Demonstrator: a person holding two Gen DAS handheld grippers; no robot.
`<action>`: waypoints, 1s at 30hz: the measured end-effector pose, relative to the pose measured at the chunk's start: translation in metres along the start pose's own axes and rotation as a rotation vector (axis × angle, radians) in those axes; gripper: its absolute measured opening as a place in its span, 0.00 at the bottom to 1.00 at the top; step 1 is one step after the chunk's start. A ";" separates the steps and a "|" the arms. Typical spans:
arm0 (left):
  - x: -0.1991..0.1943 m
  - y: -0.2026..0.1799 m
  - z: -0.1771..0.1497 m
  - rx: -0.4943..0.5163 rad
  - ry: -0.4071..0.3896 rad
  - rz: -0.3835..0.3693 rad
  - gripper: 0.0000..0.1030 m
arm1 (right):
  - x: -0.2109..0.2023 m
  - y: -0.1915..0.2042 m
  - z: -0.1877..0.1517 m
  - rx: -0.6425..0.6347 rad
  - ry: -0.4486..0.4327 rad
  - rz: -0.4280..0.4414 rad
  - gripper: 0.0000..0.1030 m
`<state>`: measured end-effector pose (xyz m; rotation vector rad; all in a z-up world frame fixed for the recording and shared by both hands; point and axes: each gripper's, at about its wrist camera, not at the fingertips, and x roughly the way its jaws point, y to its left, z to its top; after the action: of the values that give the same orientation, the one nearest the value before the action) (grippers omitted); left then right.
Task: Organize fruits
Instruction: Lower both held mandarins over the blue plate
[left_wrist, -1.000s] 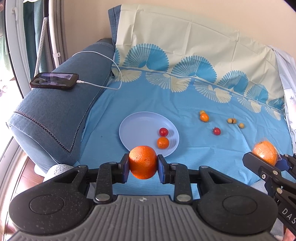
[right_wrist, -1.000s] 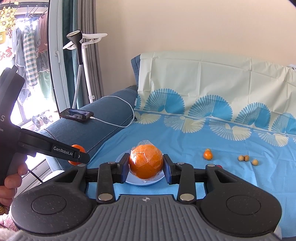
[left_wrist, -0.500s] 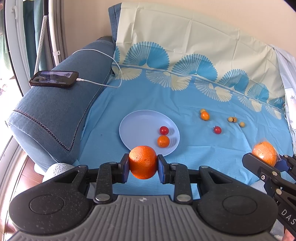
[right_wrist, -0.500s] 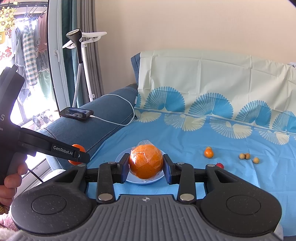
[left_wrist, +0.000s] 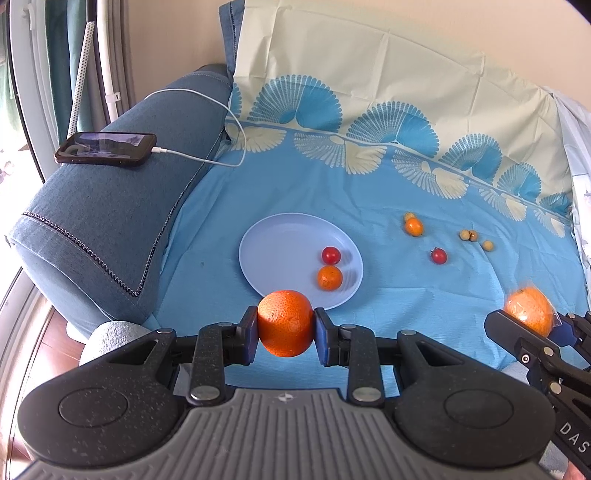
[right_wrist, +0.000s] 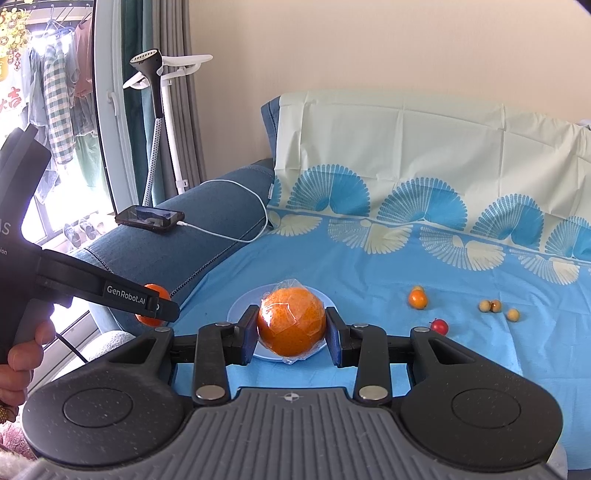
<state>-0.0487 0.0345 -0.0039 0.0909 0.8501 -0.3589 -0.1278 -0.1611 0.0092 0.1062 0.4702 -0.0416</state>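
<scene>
My left gripper (left_wrist: 285, 333) is shut on a bare orange (left_wrist: 285, 322), held just in front of the near rim of a pale blue plate (left_wrist: 273, 243). On the plate lie a cherry tomato (left_wrist: 331, 255) and a small orange (left_wrist: 330, 277). My right gripper (right_wrist: 291, 329) is shut on a plastic-wrapped orange (right_wrist: 291, 319), which hides most of the plate (right_wrist: 240, 306). Loose on the blue sheet at the right lie a small orange (left_wrist: 413, 226), a red cherry tomato (left_wrist: 438, 255) and three tan round fruits (left_wrist: 468, 235).
A phone (left_wrist: 106, 148) on a white charging cable (left_wrist: 207, 99) rests on the blue sofa arm (left_wrist: 92, 218) at the left. A garment steamer stand (right_wrist: 159, 96) and a window are beyond it. A hand (right_wrist: 18, 354) holds the left gripper's handle.
The left wrist view has shifted slightly, so the plate and the fruits sit a little lower and nearer. Both oranges stay gripped. The right gripper has not moved.
</scene>
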 end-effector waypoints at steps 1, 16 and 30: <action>0.002 0.000 0.001 -0.002 0.002 0.000 0.33 | 0.001 0.000 0.000 0.000 0.003 0.000 0.38; 0.030 0.010 0.019 -0.034 0.029 0.015 0.33 | 0.035 0.000 0.001 -0.008 0.065 0.000 0.38; 0.076 0.016 0.062 -0.037 0.033 0.046 0.33 | 0.094 -0.007 0.015 0.013 0.089 0.016 0.38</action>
<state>0.0470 0.0152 -0.0206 0.0819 0.8853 -0.2993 -0.0379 -0.1714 -0.0214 0.1244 0.5581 -0.0247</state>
